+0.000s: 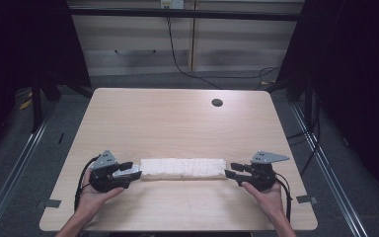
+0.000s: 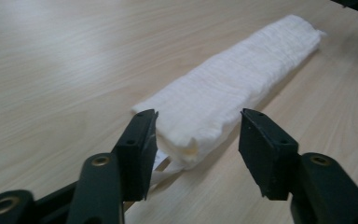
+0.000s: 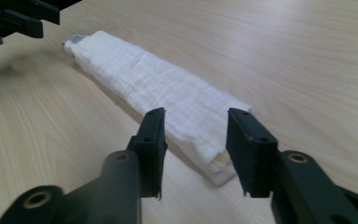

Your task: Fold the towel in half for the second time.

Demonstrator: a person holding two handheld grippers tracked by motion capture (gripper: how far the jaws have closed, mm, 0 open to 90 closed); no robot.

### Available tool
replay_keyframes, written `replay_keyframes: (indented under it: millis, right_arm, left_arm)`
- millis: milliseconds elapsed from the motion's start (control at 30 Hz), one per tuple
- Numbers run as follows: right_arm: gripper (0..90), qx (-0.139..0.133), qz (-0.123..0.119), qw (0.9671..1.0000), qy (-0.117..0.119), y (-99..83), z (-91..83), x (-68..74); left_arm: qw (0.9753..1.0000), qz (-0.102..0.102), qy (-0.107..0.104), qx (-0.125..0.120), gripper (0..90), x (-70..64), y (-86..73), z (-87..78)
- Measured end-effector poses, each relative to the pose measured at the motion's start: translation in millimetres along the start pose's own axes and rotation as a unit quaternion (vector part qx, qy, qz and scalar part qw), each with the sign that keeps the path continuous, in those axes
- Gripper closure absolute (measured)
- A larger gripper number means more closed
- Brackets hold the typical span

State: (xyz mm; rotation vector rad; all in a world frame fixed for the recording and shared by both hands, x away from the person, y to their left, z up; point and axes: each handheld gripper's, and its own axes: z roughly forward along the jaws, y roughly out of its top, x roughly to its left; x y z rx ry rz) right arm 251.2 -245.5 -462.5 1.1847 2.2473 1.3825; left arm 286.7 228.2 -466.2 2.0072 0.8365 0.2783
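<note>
- Now the left gripper [image 2: 198, 135] gapes wide, the folded white towel's [image 2: 233, 84] end between its jaws, seemingly ungripped.
- Right gripper [image 3: 195, 140] likewise spread, straddling the opposite end.

I am working in what looks like a lab or test room set up for recording. My wooden table [image 1: 177, 118], with a round cable hole [image 1: 217, 102], stands on grey floor between metal floor rails [image 1: 10, 163]. Dark curtains [image 1: 355, 74] hang on both sides, and black cables [image 1: 177, 59] trail along a plain panelled wall [image 1: 237, 44].
</note>
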Motion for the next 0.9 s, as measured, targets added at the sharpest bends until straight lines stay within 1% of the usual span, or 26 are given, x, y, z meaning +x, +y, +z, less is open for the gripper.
replay_keyframes:
  millis: [33,67,100,133,167,200,233,267,300,333,400,467,500,567,600,633,700,733,767,800,833,900]
  right_arm:
    - [49.8,-0.003,-0.003,0.9999,-0.010,-0.5,-4.6,-0.2]
    - [47.5,-0.005,0.000,0.9999,-0.014,-1.7,-9.1,-1.3]
    - [45.1,-0.010,0.009,0.9998,-0.013,-3.4,-13.2,-2.7]
    - [43.6,-0.014,0.012,0.9997,-0.016,-5.5,-17.4,-3.8]
    - [42.0,-0.018,0.016,0.9994,-0.024,-7.5,-21.5,-4.9]
    - [40.9,-0.019,0.017,0.9993,-0.026,-9.5,-25.1,-6.6]
    - [40.2,-0.022,0.021,0.9991,-0.029,-11.3,-28.7,-7.7]
    - [38.8,-0.027,0.023,0.9987,-0.036,-13.3,-32.4,-8.9]
    - [38.2,-0.030,0.027,0.9984,-0.039,-15.0,-36.0,-10.4]
    - [38.0,-0.034,0.030,0.9981,-0.042,-16.3,-39.2,-12.0]
    - [36.4,-0.040,0.032,0.9972,-0.054,-18.3,-44.1,-16.2]
    - [35.2,-0.048,0.040,0.9963,-0.060,-20.5,-47.8,-21.1]
    - [34.6,-0.051,0.041,0.9956,-0.067,-21.7,-49.5,-22.6]
    - [33.2,-0.058,0.050,0.9942,-0.075,-25.3,-52.7,-25.4]
    - [33.1,-0.060,0.052,0.9934,-0.082,-27.5,-53.9,-27.1]
    - [32.5,-0.062,0.053,0.9926,-0.091,-30.1,-54.7,-29.4]
    - [32.1,-0.059,0.062,0.9913,-0.099,-34.9,-56.1,-32.9]
    - [32.0,-0.058,0.064,0.9909,-0.103,-36.9,-56.4,-34.7]
    - [31.6,-0.058,0.068,0.9902,-0.108,-38.4,-56.3,-36.1]
    - [30.7,-0.058,0.070,0.9897,-0.110,-39.6,-55.8,-37.4]
    - [30.6,-0.055,0.074,0.9895,-0.111,-40.3,-55.0,-37.9]
    - [30.5,-0.048,0.070,0.9899,-0.114,-40.9,-52.8,-37.9]
  left_arm:
    - [1.0000,-0.005,-0.002,-0.002,42.1,0.7,-0.6,-4.0]
    - [0.9999,-0.009,-0.002,-0.006,40.1,1.3,-1.9,-8.5]
    - [0.9999,-0.010,-0.003,-0.009,38.6,1.8,-3.5,-12.6]
    - [0.9999,-0.010,-0.003,-0.011,37.4,2.5,-5.1,-16.1]
    - [0.9999,-0.012,-0.002,-0.009,36.2,3.4,-6.7,-19.2]
    - [0.9999,-0.013,0.000,-0.007,34.7,4.9,-8.4,-21.7]
    - [0.9998,-0.017,0.002,-0.009,33.2,6.6,-10.6,-24.0]
    - [0.9996,-0.025,0.003,-0.012,31.8,8.1,-13.1,-26.5]
    - [0.9995,-0.028,0.008,-0.011,30.9,9.9,-15.2,-28.7]
    - [0.9995,-0.028,0.014,-0.008,30.2,12.2,-17.0,-30.5]
    - [0.9990,-0.037,0.021,-0.010,26.1,17.3,-20.2,-33.1]
    - [0.9983,-0.047,0.029,-0.018,23.6,22.2,-23.9,-37.1]
    - [0.9975,-0.052,0.039,-0.025,21.4,23.7,-26.1,-38.9]
    - [0.9977,-0.049,0.038,-0.026,15.4,28.0,-29.1,-42.8]
    - [0.9975,-0.053,0.036,-0.030,16.2,30.9,-30.4,-44.8]
    - [0.9970,-0.058,0.039,-0.032,15.3,34.1,-31.6,-46.6]
    - [0.9954,-0.073,0.051,-0.035,15.7,40.7,-36.7,-47.1]
    - [0.9939,-0.087,0.056,-0.039,15.7,43.5,-39.7,-45.8]
    - [0.9935,-0.092,0.056,-0.035,15.8,46.5,-42.1,-44.9]
    - [0.9939,-0.089,0.057,-0.031,15.8,48.9,-44.1,-44.3]
    - [0.9935,-0.092,0.060,-0.031,15.8,50.1,-45.2,-43.3]
    - [0.9929,-0.096,0.064,-0.028,16.1,50.3,-44.7,-41.7]
